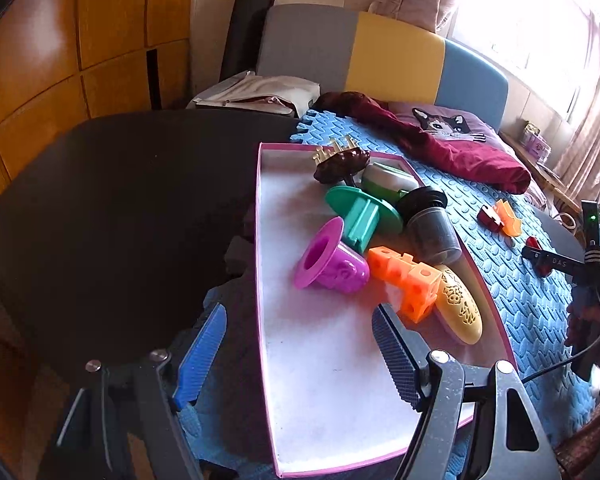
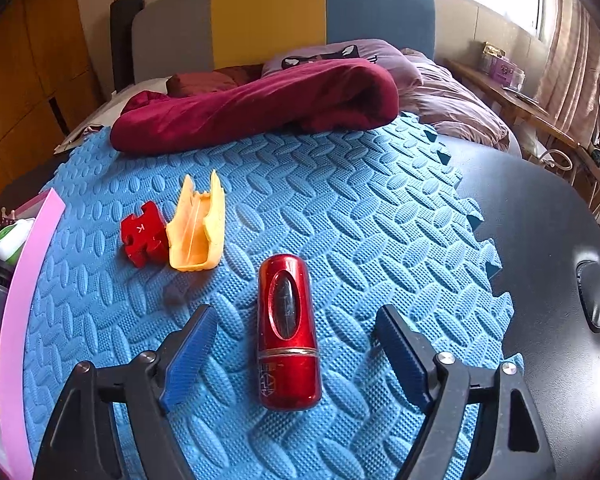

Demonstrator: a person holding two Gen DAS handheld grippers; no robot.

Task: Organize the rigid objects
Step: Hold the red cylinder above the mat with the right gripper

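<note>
We have the right gripper (image 2: 294,344) straddling a red metallic cylinder (image 2: 288,332) that lies flat on the blue foam mat (image 2: 380,220), long axis running away from us. Jaws spread wide and opening, pads clear of the cylinder on both sides, nothing gripped. Lined up like that so a squeeze lands across the narrow width, we judge.

Left gripper (image 1: 300,352) hangs over the near end of the pink-rimmed tray (image 1: 260,240), jaws apart, empty; its left finger sits outside the tray's left wall, its right finger over the white floor. Probably steadying or waiting.

The tray already holds the sorted pieces, crowded at the far end: purple flanged cup (image 1: 328,264), green spool (image 1: 360,216), dark jar (image 1: 432,228), orange cube block (image 1: 408,280), yellow patterned oval (image 1: 460,308), brown brush (image 1: 340,164). Near half is bare, good drop room.

Still loose on the mat: red puzzle piece (image 2: 142,236) touching a yellow-orange shell (image 2: 200,232), well apart from the cylinder. Open mat all round; the tray's rim stands at left.
</note>
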